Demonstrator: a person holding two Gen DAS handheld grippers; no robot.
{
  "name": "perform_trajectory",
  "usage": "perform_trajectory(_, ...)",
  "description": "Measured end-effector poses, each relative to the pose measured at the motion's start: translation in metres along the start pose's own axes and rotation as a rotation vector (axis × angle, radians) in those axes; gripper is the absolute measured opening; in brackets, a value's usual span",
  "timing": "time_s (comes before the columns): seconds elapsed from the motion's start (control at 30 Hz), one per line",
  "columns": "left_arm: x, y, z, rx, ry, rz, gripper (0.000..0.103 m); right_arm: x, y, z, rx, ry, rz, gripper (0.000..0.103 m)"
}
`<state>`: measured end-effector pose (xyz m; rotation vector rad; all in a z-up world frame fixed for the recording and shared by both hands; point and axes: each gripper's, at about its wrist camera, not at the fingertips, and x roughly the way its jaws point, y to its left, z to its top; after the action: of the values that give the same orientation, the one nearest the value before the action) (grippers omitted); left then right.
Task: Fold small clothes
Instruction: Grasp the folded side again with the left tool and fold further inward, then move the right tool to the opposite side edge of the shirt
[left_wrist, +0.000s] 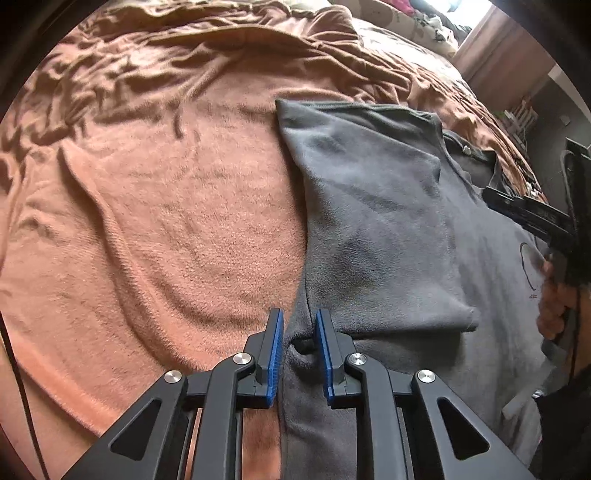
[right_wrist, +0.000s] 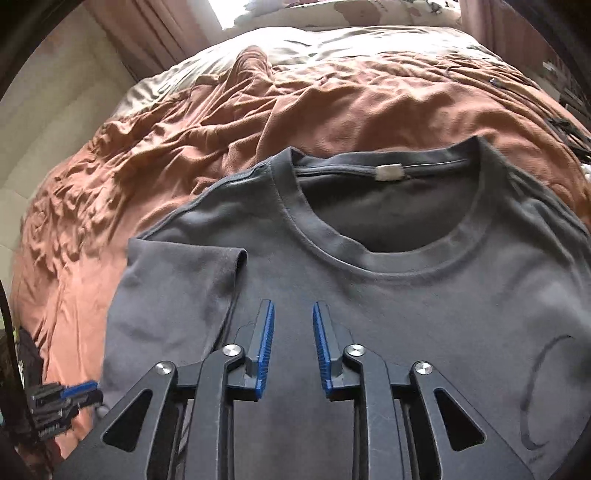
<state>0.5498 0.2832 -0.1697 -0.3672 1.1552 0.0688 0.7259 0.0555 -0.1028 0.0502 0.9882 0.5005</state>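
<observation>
A grey T-shirt lies face up on a brown blanket, its left sleeve folded in over the chest. My left gripper is open, its jaws straddling the shirt's left side edge low down. In the right wrist view the shirt fills the foreground, with the collar and its white label beyond. My right gripper is open just above the chest, beside the folded sleeve. The left gripper also shows at the lower left of the right wrist view.
The blanket is rumpled over the bed, with a pale sheet and pillows at the far end. Curtains and a bright window stand behind. The right gripper's body and the hand holding it show at the left wrist view's right edge.
</observation>
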Motion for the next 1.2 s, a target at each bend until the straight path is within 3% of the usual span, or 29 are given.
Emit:
perform_trajectory(0.07, -0.008, -0.007, 0.001, 0.006, -0.017, -0.003, 0.020, -0.020, -0.011, -0.002, 0.000, -0.026, -0.007, 0.063)
perform_trajectory(0.1, -0.011, -0.010, 0.001, 0.006, -0.020, -0.005, 0.021, -0.030, -0.015, -0.006, -0.003, -0.036, -0.011, 0.068)
perform_trajectory(0.17, -0.017, -0.017, 0.003, 0.002, -0.035, -0.014, 0.027, -0.046, -0.024, -0.012, -0.001, -0.040, -0.019, 0.068)
perform_trajectory(0.23, -0.024, -0.027, 0.003, 0.005, -0.056, -0.026, 0.044, -0.063, -0.035, -0.020, 0.010, -0.040, -0.022, 0.068)
perform_trajectory(0.33, -0.034, -0.048, 0.004, 0.025, -0.088, -0.042, 0.059, -0.088, -0.057, -0.030, 0.035, -0.047, -0.042, 0.068)
perform_trajectory(0.53, -0.040, -0.089, 0.005, 0.061, -0.100, -0.070, 0.072, -0.142, -0.110, -0.049, 0.098, -0.070, -0.096, 0.068)
perform_trajectory(0.83, -0.034, -0.153, 0.008, 0.109, -0.098, -0.112, 0.073, -0.216, -0.199, -0.087, 0.234, -0.106, -0.178, 0.068)
perform_trajectory(1.1, -0.025, -0.205, 0.008, 0.149, -0.098, -0.144, 0.073, -0.253, -0.245, -0.114, 0.336, -0.113, -0.214, 0.068)
perform_trajectory(1.2, -0.020, -0.224, 0.009, 0.165, -0.095, -0.157, 0.073, -0.266, -0.261, -0.125, 0.382, -0.114, -0.224, 0.057)
